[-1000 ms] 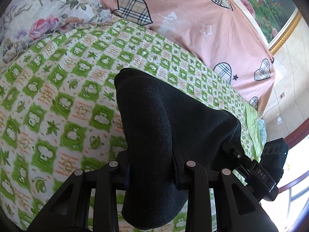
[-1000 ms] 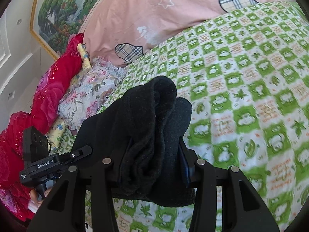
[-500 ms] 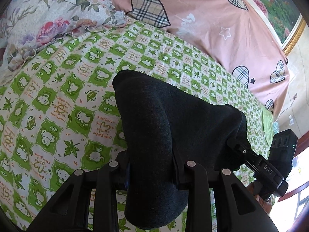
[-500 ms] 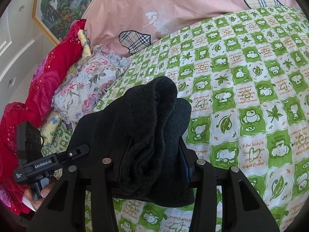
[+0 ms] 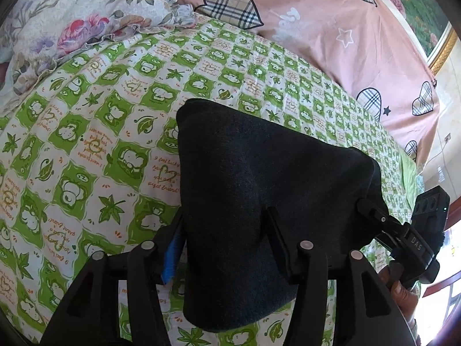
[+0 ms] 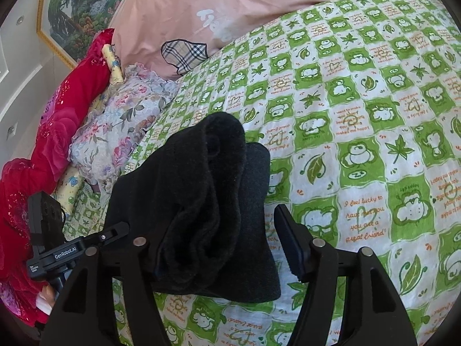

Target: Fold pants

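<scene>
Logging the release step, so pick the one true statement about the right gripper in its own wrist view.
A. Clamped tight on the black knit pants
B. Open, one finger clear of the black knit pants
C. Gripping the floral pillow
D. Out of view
B: the right gripper stands open; its outer finger is apart from the folded black knit pants, with a strip of green-and-white checked bedsheet showing between them.
</scene>
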Demonstrator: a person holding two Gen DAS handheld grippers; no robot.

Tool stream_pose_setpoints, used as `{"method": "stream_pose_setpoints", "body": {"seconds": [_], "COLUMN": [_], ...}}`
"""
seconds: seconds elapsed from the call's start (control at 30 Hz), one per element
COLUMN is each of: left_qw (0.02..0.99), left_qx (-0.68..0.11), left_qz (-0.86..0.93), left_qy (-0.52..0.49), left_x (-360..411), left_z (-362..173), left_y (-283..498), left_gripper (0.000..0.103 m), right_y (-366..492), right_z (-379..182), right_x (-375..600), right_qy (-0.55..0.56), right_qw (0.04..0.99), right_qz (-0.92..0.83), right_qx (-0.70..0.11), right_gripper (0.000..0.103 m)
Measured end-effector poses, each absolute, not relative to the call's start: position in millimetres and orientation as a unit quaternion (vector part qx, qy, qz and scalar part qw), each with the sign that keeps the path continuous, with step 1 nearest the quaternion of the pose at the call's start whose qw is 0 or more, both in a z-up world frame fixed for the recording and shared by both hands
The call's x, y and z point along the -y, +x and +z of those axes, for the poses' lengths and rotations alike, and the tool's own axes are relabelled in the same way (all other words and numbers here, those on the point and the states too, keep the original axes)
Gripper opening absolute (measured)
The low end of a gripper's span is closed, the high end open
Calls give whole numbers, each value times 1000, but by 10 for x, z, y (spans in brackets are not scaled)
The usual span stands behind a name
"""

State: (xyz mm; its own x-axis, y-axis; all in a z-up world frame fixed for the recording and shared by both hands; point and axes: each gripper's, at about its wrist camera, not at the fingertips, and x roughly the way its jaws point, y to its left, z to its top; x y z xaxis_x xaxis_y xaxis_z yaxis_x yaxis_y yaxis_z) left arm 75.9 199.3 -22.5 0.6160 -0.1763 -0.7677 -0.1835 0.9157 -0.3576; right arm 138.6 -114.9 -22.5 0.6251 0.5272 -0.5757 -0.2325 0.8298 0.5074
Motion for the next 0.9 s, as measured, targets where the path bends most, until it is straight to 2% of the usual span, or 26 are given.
{"method": "stream_pose_setpoints", "body": {"seconds": [0.33, 0.5, 0.7, 0.9], "left_qw": [877, 882, 889, 894], "left_qx": [-441, -438, -433, -429], "left_qz": [21, 32, 42, 46], "left_qy": [-189, -172, -141, -121], "left_x": [-2005, -1955, -1828, -1714], "left_z": [-192, -139, -78, -49], "left_y": [619, 478, 341, 234], "left_gripper": [70, 71, 77, 78], "right_y": [1234, 1104, 929, 772], "right_z": [-153, -70, 35, 100], "right_x": [1304, 1256, 1185, 1047], "right_qy": [202, 186, 167, 124], "right_qw": [890, 897, 907, 916], "right_qz": [194, 191, 193, 201], "right_qx": [-361, -353, -335, -324], "right_gripper": [72, 73, 81, 86]}}
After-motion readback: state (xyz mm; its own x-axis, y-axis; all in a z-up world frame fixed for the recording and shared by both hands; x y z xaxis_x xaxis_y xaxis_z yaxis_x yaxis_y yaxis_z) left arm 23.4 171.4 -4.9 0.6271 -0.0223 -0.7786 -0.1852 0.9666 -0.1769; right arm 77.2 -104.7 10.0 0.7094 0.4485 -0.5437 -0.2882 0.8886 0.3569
